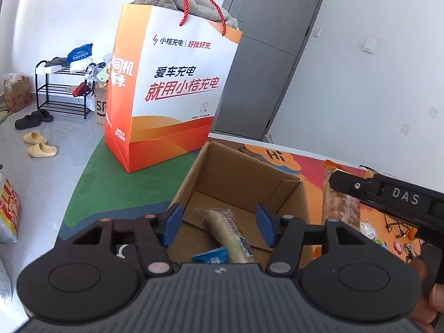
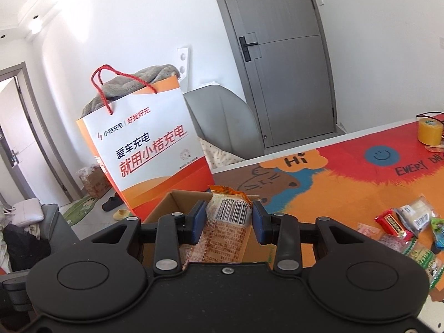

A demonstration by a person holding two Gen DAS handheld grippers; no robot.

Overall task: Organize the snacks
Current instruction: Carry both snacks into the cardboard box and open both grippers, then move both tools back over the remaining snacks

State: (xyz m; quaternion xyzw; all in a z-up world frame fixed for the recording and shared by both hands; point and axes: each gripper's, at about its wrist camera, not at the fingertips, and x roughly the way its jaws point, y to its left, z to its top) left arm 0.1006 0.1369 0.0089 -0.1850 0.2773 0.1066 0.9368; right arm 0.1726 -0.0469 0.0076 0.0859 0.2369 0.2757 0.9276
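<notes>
My left gripper [image 1: 220, 223] stands open above an open cardboard box [image 1: 244, 172]. Inside the box lie a long cream cake stick in clear wrap [image 1: 231, 233] and a blue packet [image 1: 212, 255]; neither touches the blue pads. My right gripper [image 2: 229, 219] is shut on an orange snack packet [image 2: 222, 238] with a barcode, held upright over the near edge of the box [image 2: 172, 202]. In the left wrist view that orange packet [image 1: 338, 202] hangs at the right of the box, behind one of the right gripper's black fingers [image 1: 360, 187].
A tall orange-and-white paper bag [image 1: 172, 83] with a grey cloth inside stands just behind the box. Several loose snacks [image 2: 402, 227] and a yellow tape roll [image 2: 430, 131] lie on the colourful mat [image 2: 347, 183]. A shoe rack [image 1: 63, 88] and slippers [image 1: 38, 144] are on the floor at the left.
</notes>
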